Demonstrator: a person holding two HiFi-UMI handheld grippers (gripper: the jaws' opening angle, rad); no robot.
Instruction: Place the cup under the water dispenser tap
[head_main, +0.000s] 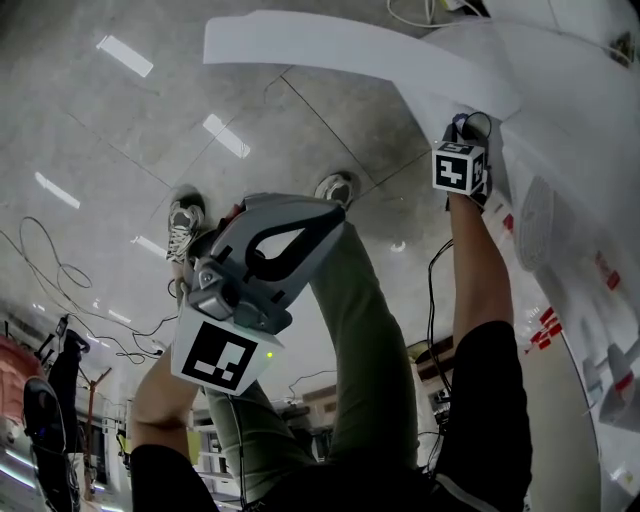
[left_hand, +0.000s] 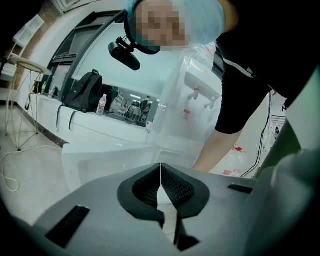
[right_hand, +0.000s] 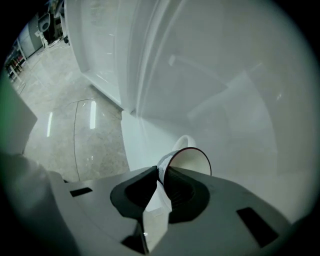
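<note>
In the right gripper view a white cup (right_hand: 189, 161) with a dark rim and a handle lies tilted on a white surface. My right gripper (right_hand: 161, 172) is shut on its wall at the rim, one jaw outside and one inside. The head view shows the right gripper (head_main: 468, 130) reaching down at the white table's edge, with the cup hidden. My left gripper (head_main: 300, 215) hangs over the floor, and its jaws (left_hand: 160, 170) meet with nothing between them. Ahead in the left gripper view stands the white water dispenser (left_hand: 197, 100), with a red tap (left_hand: 192, 94) and a second tap (left_hand: 212, 102).
A white table (head_main: 330, 50) curves across the top of the head view above a glossy tiled floor (head_main: 150, 150) with loose cables (head_main: 50, 270). A black backpack (left_hand: 82, 92) and a bottle (left_hand: 102, 104) sit on a counter. A person stands close to the dispenser.
</note>
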